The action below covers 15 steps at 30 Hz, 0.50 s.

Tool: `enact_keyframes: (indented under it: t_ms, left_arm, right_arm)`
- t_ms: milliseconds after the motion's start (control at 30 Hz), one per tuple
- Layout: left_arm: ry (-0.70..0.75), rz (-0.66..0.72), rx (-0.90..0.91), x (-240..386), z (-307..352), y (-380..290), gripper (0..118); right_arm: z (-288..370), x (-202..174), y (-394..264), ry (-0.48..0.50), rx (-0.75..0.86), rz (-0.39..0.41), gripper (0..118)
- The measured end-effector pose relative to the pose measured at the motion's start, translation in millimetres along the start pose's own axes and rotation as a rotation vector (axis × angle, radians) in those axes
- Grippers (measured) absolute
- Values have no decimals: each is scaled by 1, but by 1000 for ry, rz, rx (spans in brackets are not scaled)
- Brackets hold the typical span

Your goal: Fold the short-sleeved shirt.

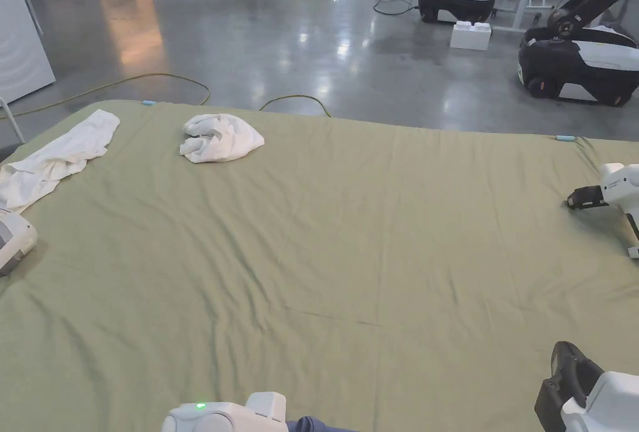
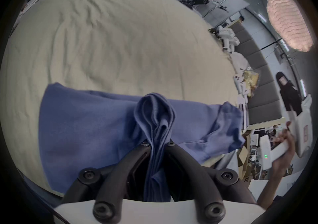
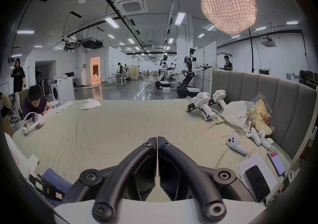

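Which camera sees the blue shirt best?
The left gripper view: the blue shirt spreads wide there, a bunch of it pinched in the left gripper. The head view catches a blue scrap at the bottom edge; the right gripper view a corner at lower left.

A wide bed (image 1: 349,252) covered in a wrinkled olive-green sheet sits in a large open workshop. A grey padded headboard (image 3: 268,90) runs along one side. Beyond the bed lies a glossy grey concrete floor (image 1: 299,40) reflecting the lights. White partition walls (image 3: 210,59) stand farther back. Long strip lights (image 3: 111,22) and a ceiling air unit (image 3: 131,4) hang overhead, beside a glowing pink textured lamp (image 3: 228,4).
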<state>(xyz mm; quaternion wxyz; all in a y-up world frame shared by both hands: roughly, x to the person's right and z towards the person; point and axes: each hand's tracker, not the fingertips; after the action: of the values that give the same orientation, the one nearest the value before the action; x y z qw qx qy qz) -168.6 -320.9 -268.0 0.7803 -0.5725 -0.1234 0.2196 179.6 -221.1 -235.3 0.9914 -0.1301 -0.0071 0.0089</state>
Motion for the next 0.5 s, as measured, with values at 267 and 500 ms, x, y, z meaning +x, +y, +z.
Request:
enact_keyframes:
  t_ms: [267,500]
  left_arm:
    - [-73,-11,42,9,26,0,66]
    - [-96,-4,161,4,60,8,23]
  right_arm:
    - [-1,3,-2,-3,-16,0,0]
    - [1,0,-1,10,-14,5,0]
